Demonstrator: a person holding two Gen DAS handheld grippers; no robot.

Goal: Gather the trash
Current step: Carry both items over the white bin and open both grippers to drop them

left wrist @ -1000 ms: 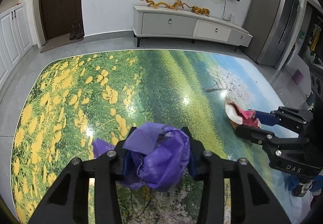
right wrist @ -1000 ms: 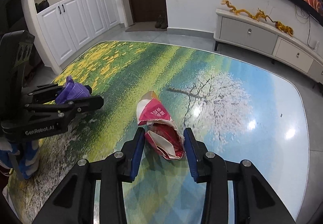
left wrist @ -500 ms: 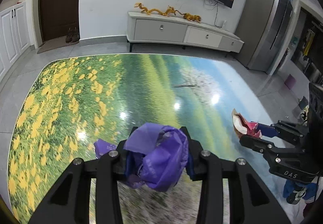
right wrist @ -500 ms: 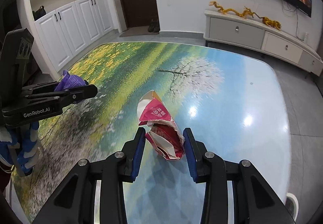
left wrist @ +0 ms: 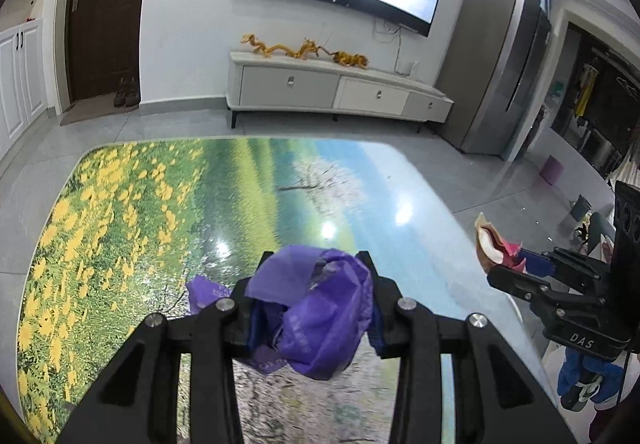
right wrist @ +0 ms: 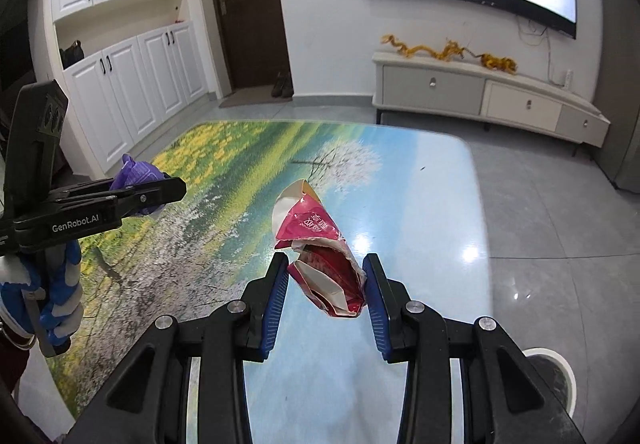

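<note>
Both lifted: left hand-held gripper clamps purple bag, right hand-held gripper upright wrapper.

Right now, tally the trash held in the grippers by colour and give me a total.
Purple: 1, the crumpled purple plastic bag clamped in the left gripper.
Red and white: 1, the crumpled red snack wrapper clamped in the right gripper.
Total: 2.

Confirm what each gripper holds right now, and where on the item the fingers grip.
Left gripper is clamped across the middle of a crumpled purple plastic bag. Right gripper pinches the lower, crushed end of a red-and-white snack wrapper; its upper end sticks out free.
</note>
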